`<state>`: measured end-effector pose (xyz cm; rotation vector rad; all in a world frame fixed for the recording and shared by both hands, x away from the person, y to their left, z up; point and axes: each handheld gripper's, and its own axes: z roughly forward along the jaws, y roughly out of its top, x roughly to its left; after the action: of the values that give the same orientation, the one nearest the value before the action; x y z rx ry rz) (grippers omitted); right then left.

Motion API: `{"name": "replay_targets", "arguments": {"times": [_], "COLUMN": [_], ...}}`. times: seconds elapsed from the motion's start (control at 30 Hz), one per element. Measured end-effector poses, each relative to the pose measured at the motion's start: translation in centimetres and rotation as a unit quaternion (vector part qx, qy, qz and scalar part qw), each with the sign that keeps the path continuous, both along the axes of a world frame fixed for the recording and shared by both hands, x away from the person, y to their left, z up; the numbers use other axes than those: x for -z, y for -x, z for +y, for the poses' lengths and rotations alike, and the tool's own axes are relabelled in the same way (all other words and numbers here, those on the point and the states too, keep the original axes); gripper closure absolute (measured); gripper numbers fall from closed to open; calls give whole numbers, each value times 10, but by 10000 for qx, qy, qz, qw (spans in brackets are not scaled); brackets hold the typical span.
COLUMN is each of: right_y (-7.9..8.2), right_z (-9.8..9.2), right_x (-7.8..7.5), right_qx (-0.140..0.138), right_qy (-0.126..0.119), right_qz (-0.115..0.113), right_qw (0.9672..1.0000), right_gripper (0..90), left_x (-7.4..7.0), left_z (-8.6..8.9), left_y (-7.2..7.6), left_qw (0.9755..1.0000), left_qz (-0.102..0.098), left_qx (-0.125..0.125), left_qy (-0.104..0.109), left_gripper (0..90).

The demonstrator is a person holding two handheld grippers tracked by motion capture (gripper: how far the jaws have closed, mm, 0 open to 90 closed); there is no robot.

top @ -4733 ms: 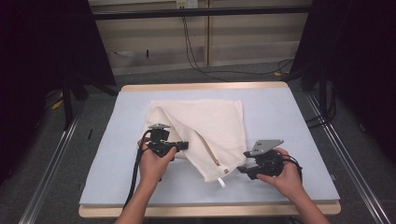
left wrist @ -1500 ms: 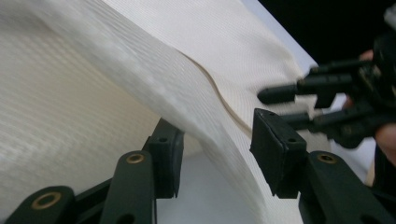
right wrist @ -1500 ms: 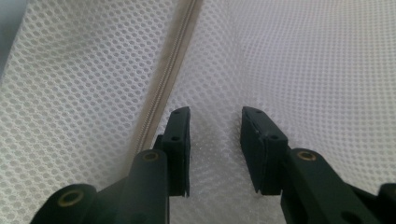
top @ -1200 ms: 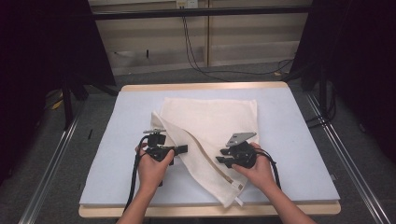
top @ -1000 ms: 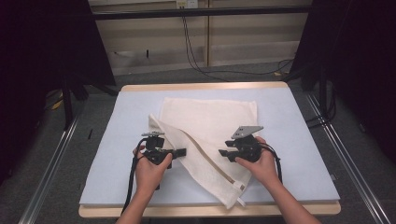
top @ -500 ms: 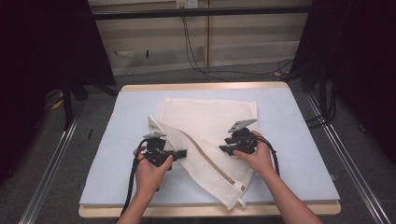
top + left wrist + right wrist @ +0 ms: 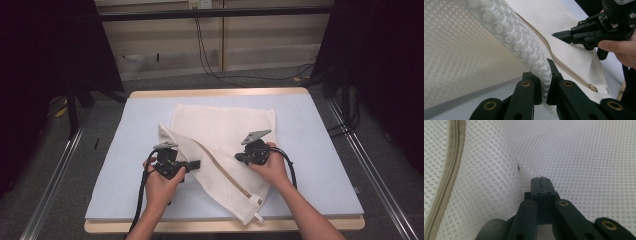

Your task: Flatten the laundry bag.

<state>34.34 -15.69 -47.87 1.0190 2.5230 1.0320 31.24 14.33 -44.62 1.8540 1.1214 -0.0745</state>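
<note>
- The left gripper (image 7: 192, 163) was clenched on a rolled fold of the cream mesh bag (image 7: 225, 135); in the left gripper view the fold (image 7: 524, 50) ran down between the black jaws and was pinched there.
- The right gripper (image 7: 239, 158) had just been closing, and its jaws stood pressed together on the mesh just beside the tan zipper (image 7: 446, 177). Whether any fabric was caught between them was hard to tell in the right gripper view, where mesh covered the tips.
- The bag lay near the middle of the pale blue mat (image 7: 320, 150), its near corner folded over toward the front edge; the zipper ran slantwise between the two grippers.
- The zipper pull (image 7: 596, 88) sat at the bag's near end; the bag's underside and the mat beneath it were hidden.
- Bare mat lay left and right of the bag, with a narrower strip behind.
- The mat rested on a wooden table (image 7: 215, 93); grey floor (image 7: 60, 175), metal rails and dark curtains surrounded it, with cables (image 7: 210, 60) trailing behind.
</note>
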Motion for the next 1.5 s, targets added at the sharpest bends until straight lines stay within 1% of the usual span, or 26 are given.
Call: {"name": "replay_targets", "arguments": {"times": [0.13, 0.2, 0.23, 0.37, 0.4, 0.47, 0.5, 0.53, 0.57, 0.63, 0.67, 0.7, 0.73, 0.8, 0.87, 0.93, 0.97, 1.0, 1.03, 1.17, 1.2, 1.27, 1.3, 1.37, 1.4, 1.5], "right_y": [-3, -4, -6, -11, -12, -14, -15, -16, -16, -17, -16, -16, -16, -14, -11, -7, -5, -4, -3, 6, 8, 13, 14, 16, 16, 17], "right_z": [-5, -10, -13, -25, -29, -35, -38, -40, -41, -40, -40, -39, -37, -36, -34, -31, -29, -25, -22, 1, 6, 15, 16, 18, 18, 17], "right_x": [-3, -7, -9, -16, -17, -18, -18, -18, -17, -16, -16, -16, -15, -15, -16, -21, -23, -26, -27, -33, -33, -30, -29, -27, -25, -20], "right_qx": [320, 588, 632, 1014, 1106, 1201, 1326, 1338, 1427, 1411, 1439, 1464, 1439, 1340, 1357, 1360, 1373, 1281, 1186, 791, 662, 518, 457, 436, 410, 421], "right_qy": [-128, -217, -217, -228, -168, -174, -161, -150, -121, -83, -38, -44, -64, -37, -148, -261, -412, -583, -650, -802, -798, -736, -741, -705, -706, -703], "right_qz": [-197, -296, -372, -618, -690, -695, -718, -723, -797, -779, -858, -820, -711, -790, -798, -959, -1006, -966, -929, -823, -814, -775, -753, -765, -729, -688], "right_qw": [9992, 9976, 9971, 9927, 9913, 9902, 9884, 9883, 9865, 9869, 9859, 9858, 9870, 9878, 9874, 9857, 9845, 9853, 9864, 9902, 9913, 9929, 9934, 9936, 9940, 9943], "right_gripper": [900, 900, 900, 900, 900, 900, 900, 900, 900, 900, 900, 900, 900, 900, 876, 828, 790, 771, 756, 714, 702, 689, 689, 689, 686, 651], "left_x": [-2, -4, -4, -6, -6, -4, -4, -3, -2, -1, 0, 1, 2, 4, 5, 6, 6, 6, 6, 5, 4, 4, 4, 4, 4, 3], "left_z": [-2, -4, -5, -10, -12, -16, -17, -18, -19, -19, -18, -18, -17, -15, -14, -13, -13, -13, -12, -11, -10, -5, -1, 7, 12, 24], "left_y": [0, 0, 0, 0, 1, 3, 5, 7, 8, 10, 11, 12, 13, 15, 16, 17, 18, 19, 19, 21, 21, 21, 21, 20, 20, 20], "left_qw": [10000, 9999, 9998, 9996, 9996, 9995, 9994, 9994, 9994, 9994, 9994, 9994, 9994, 9994, 9994, 9995, 9995, 9994, 9994, 9993, 9993, 9994, 9993, 9995, 9997, 9996], "left_qz": [-47, -92, -102, -178, -197, -199, -196, -185, -175, -162, -151, -131, -76, -68, -34, -18, -29, -32, -38, -61, -58, -94, -129, -134, -113, -247], "left_qx": [32, 72, 87, 142, 166, 212, 239, 268, 288, 315, 306, 319, 318, 325, 336, 313, 314, 326, 333, 358, 372, 286, 252, 189, 176, 37], "left_qy": [76, 127, 140, 184, 140, 133, 137, 121, 106, 63, 81, 79, 92, 81, 72, 101, 81, 82, 73, 67, 6, -180, -243, -207, -154, -122], "left_gripper": [869, 869, 869, 869, 869, 869, 869, 869, 869, 869, 868, 868, 867, 866, 865, 864, 864, 863, 862, 849, 825, 711, 711, 687, 645, 535]}}
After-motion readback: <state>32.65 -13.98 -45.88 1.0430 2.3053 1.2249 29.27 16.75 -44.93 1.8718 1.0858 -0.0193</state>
